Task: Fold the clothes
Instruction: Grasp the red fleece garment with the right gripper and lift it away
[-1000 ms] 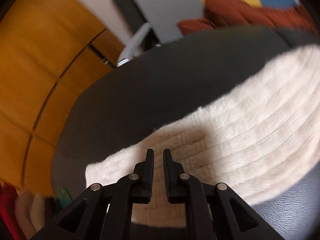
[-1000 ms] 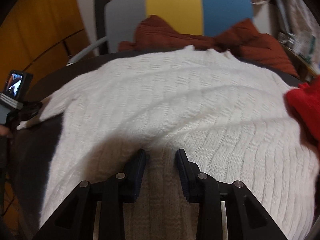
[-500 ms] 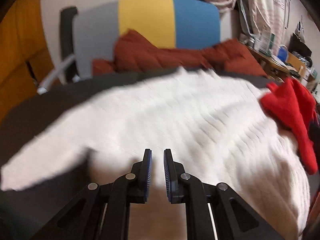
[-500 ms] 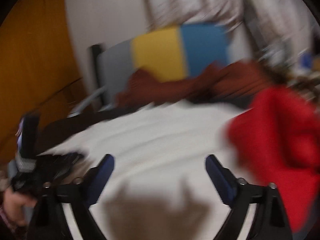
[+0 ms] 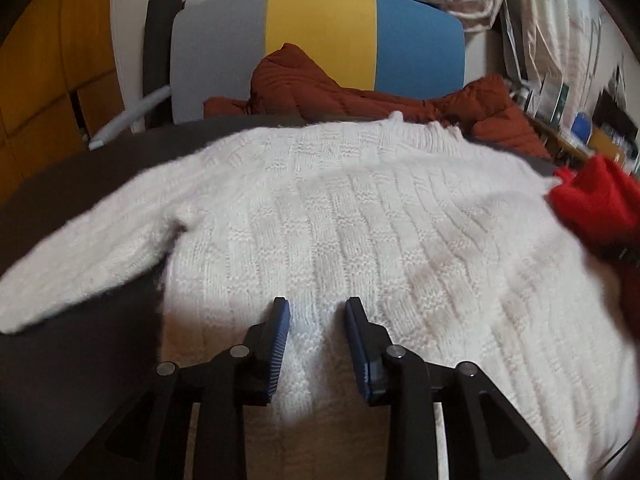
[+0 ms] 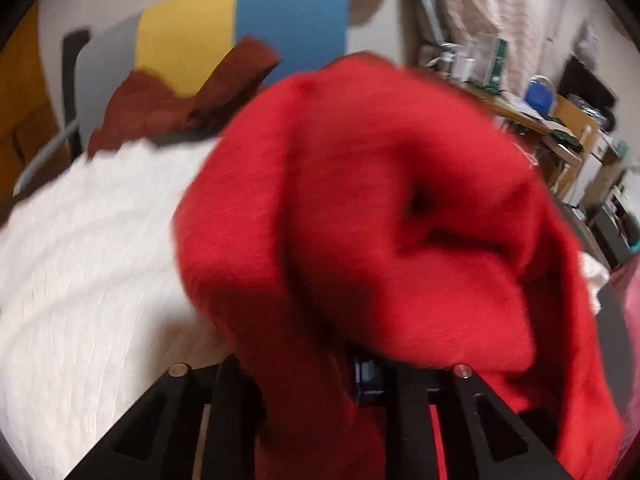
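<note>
Two garments share the dark table (image 5: 80,380), and we take the white sweater (image 5: 360,220) as our landmark. Its left sleeve (image 5: 80,256) runs out to the left of the body, lying flat on the table. Our left claw (image 5: 318,344) hovers over the near hem of the sweater, released, its blue pads parted with white knit showing between them; whether the tips touch the wool we cannot tell. The sweater's long axis runs straight away from this claw, collar at the far edge, just before a rust-brown jacket (image 5: 320,88) heaped on a chair (image 5: 320,28) beyond it. At the sweater's right edge sits a red garment (image 6: 380,220), bunched over our right claw (image 6: 366,376) and filling that view. Red cloth hides the fingers, so we cannot tell whether that claw is clenched on it or merely draped. We judge that the left claw is the nearer one for the sweater, and the coming fold turns on the sleeve lying to its left, ready to be brought across the body.
</note>
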Available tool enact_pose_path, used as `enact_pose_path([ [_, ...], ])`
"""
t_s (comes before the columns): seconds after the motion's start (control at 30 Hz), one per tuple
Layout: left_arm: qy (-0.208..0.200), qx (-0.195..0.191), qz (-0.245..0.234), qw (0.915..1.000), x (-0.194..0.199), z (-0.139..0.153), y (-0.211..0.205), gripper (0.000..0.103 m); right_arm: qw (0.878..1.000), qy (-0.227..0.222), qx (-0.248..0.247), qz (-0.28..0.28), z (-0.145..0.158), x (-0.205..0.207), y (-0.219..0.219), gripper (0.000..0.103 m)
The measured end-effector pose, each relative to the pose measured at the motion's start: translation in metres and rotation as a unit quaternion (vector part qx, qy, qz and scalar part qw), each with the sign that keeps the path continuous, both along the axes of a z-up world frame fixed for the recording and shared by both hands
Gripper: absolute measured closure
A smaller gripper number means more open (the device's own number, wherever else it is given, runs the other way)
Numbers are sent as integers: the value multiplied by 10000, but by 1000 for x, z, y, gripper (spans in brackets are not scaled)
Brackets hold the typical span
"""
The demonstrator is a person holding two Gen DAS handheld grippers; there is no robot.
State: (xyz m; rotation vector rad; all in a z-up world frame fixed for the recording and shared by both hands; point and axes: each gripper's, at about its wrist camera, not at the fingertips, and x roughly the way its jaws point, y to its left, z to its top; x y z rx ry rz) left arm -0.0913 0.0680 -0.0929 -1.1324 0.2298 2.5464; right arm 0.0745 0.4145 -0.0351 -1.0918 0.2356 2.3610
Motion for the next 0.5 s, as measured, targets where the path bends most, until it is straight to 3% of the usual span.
enact_pose_path([
  [0.1, 123, -234, -10, 9996, 8, -1, 3, 72, 9988, 238, 382, -215, 31, 18, 26, 91],
  [0.23, 56, -130, -9, 9999, 3, -3, -2, 72, 9934, 590, 612, -767, 78, 36, 75, 92],
  [0.5, 64, -231, -1, 9997, 0, -3, -2, 73, 9668, 970, 1302, -1971, 187, 51, 181, 93],
])
